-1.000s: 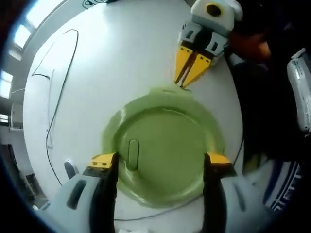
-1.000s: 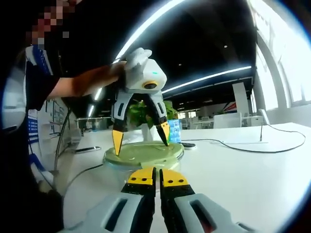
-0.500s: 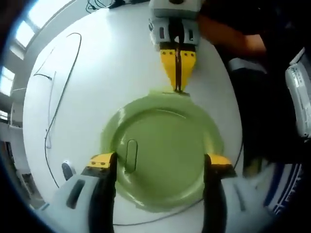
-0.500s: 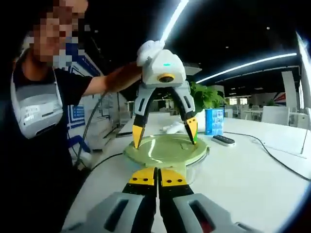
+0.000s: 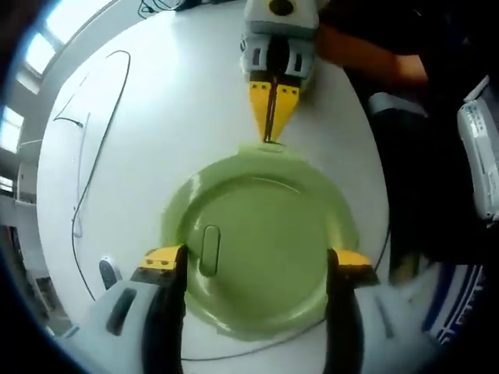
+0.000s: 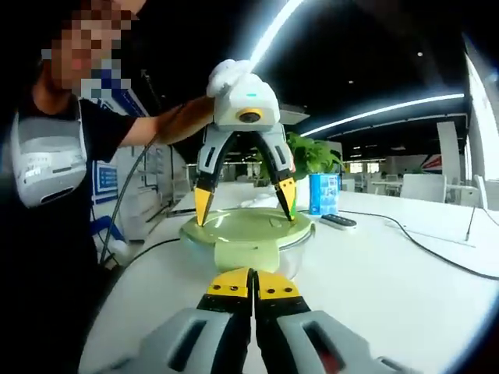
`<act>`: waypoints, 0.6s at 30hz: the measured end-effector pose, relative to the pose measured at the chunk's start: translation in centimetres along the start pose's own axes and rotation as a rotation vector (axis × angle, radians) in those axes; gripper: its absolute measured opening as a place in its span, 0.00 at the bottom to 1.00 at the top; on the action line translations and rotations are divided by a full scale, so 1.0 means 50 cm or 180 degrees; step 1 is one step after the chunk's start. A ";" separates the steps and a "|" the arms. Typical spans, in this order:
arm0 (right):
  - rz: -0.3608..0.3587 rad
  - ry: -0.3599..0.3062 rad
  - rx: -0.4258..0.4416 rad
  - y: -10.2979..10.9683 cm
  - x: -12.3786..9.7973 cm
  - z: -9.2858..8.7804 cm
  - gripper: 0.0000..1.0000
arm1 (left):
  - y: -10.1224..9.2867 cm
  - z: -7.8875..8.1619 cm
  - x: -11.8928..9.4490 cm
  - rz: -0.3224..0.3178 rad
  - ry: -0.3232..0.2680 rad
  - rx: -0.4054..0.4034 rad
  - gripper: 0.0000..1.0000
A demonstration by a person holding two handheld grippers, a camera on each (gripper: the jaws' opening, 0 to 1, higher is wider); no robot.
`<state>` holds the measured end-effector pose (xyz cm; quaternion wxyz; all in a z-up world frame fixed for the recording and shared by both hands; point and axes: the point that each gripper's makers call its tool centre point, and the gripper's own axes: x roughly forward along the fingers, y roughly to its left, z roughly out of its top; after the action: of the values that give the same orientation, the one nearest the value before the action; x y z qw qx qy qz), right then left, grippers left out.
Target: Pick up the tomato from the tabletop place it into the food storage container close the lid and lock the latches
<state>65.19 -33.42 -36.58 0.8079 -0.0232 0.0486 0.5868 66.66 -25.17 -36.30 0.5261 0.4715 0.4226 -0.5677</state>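
My left tool [image 6: 245, 204], spread wide mid-frame, steadies the lid [image 5: 261, 243]; my right tool [image 5: 270, 132], pinched together above, aims at its latch [image 6: 251, 255].

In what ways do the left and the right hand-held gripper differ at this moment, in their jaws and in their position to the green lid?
The left hand-held gripper has its jaws spread wide; the right hand-held gripper has its jaws closed together. The left one stands above the green lid, a tip near each side of it; the right one points at the lid's edge tab from the side. Both have yellow tips and hold nothing.
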 end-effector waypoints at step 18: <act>-0.0059 0.0026 -0.0238 0.011 0.008 0.003 0.00 | 0.009 0.001 0.000 -0.0005 -0.0033 -0.0030 0.59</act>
<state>64.81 -32.84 -36.45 0.8117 -0.0563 0.0297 0.5806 67.12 -25.25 -36.27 0.5300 0.4658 0.4229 -0.5686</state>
